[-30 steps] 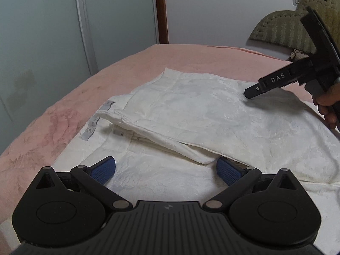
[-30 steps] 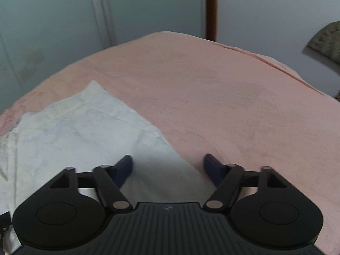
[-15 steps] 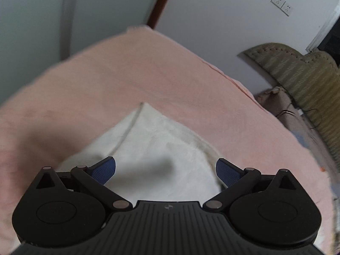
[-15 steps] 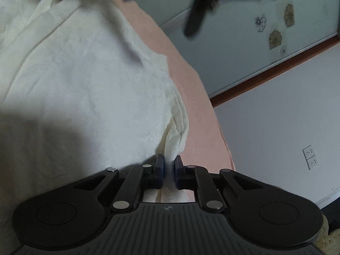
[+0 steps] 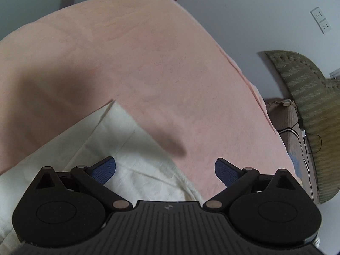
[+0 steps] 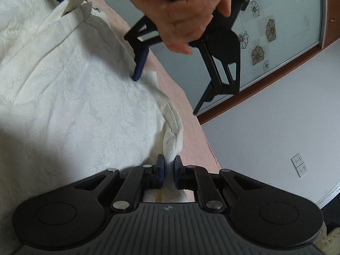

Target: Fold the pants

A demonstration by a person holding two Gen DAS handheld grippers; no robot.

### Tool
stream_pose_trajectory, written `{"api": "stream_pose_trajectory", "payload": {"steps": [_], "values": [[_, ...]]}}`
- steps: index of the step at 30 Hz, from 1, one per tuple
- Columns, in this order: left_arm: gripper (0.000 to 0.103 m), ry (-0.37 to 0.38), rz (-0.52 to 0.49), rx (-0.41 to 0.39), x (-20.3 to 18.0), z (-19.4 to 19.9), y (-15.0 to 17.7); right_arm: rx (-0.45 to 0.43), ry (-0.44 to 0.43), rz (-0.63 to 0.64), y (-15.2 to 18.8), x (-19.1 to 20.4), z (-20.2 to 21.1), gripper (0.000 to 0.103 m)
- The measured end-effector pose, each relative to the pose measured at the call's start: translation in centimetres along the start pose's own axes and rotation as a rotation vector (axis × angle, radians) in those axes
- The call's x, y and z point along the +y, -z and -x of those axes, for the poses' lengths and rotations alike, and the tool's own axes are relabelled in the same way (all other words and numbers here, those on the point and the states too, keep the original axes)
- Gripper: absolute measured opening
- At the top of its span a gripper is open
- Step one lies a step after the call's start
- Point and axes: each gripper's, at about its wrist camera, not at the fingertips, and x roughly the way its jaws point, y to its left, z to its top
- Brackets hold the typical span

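Pants (image 6: 80, 106): cream, woven w/ faint floral texture, lying flat on the pink bedspread (image 5: 170, 74). Partly folded; one straight edge runs along the spread's far side, near the bed edge next to the wardrobe doors (image 6: 276, 31).

Right gripper (image 6: 169, 170): jaws together, clamped on a bunched ridge of pants fabric at that edge. Cloth puckers up between the pads; grip looks secure.

Left gripper (image 5: 165, 169): jaws wide but closing. In the left wrist view a pants corner lies under and between the fingers, pads not pressing on it. In the right wrist view one blue fingertip (image 6: 139, 65) meets the cloth farther along the same edge, beside a small white flap; the other finger hangs over bare bedspread. The person's hand (image 6: 182, 14) grips the handle.

Handling, est.:
- Light, soft, limp; no stiffness, so any unsupported span will sag.
- Layers can slide apart; pinch all layers together.
- Not fragile; low slip against the rubber pads.
- Take hold at the edge/hem, two pts well apart along it, so the edge stays taut when lifted.

Next step likely: finish closing the left grip on the edge.
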Motion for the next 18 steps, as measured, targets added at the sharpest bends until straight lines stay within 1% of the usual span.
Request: {"api": "stream_pose_trajectory", "payload": {"steps": [1,2,3,4,5,8,10,14,18], "values": [[0.068,0.005,-0.016,-0.002,-0.2,0.0,0.1,0.002,-0.002,-0.001,0.0,0.0,0.1,0.010],[0.033,0.022,-0.031,0.028,-0.2,-0.3,0.1,0.003,-0.001,-0.002,-0.4,-0.1,0.5,0.010],[0.024,0.032,-0.034,0.068,-0.1,-0.6,0.2,0.006,0.000,-0.003,-0.3,-0.2,0.5,0.010],[0.013,0.032,-0.027,0.072,0.2,-0.5,0.5,0.010,0.003,0.000,-0.7,-0.2,0.4,0.010],[0.006,0.046,-0.023,0.051,0.6,-0.2,0.9,0.013,0.008,0.005,-1.1,-0.3,0.3,0.010],[0.002,0.108,0.003,-0.007,1.4,1.7,2.3,0.017,0.020,0.019,-1.5,-0.5,0.5,0.009],[0.002,0.135,-0.049,-0.076,1.3,4.2,3.8,0.018,0.016,0.014,-2.0,-0.8,1.1,0.009],[0.002,0.174,-0.194,-0.196,1.0,10.6,8.2,0.005,-0.008,-0.047,-3.3,-2.3,4.0,0.009],[0.002,0.234,-0.289,-0.249,2.5,16.1,13.1,-0.018,-0.078,-0.173,-5.0,-3.7,9.1,0.009]]}}
